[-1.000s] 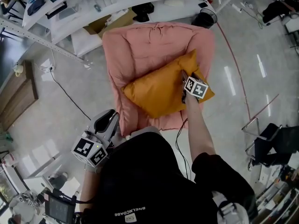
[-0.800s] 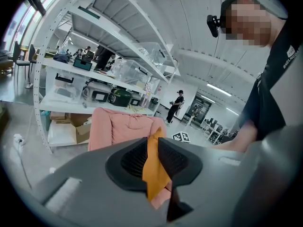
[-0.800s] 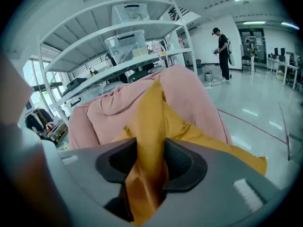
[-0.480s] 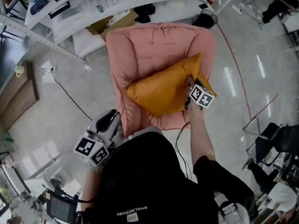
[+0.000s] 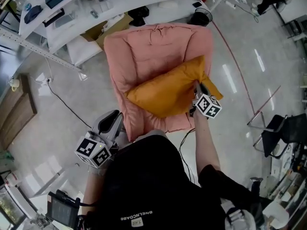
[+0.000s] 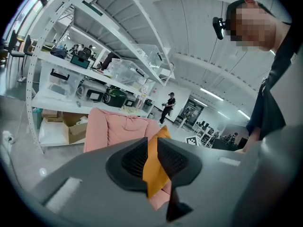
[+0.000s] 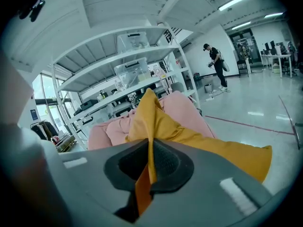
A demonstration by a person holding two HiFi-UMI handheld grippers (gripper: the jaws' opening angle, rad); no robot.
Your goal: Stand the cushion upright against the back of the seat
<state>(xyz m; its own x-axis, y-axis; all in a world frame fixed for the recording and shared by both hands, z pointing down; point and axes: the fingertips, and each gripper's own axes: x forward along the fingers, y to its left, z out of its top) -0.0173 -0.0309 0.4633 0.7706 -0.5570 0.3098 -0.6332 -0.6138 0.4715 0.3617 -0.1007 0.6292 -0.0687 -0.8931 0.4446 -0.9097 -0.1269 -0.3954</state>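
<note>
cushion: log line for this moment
right tongs: just closed on cushion edge | left tongs: open, empty, away from cushion | cushion: lying across chair, not yet upright

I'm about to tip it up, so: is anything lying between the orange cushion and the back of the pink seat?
Nothing visible does. The orange cushion lies across the pink seat, and the padded back beyond it is bare. The right gripper has just closed its fingers on the cushion's edge.

A black top (image 5: 144, 176), pale lettering at its hem — the grey left gripper (image 5: 109, 122) and right gripper (image 5: 197, 91) bear black-and-white marker cubes (image 5: 208, 105).
</note>
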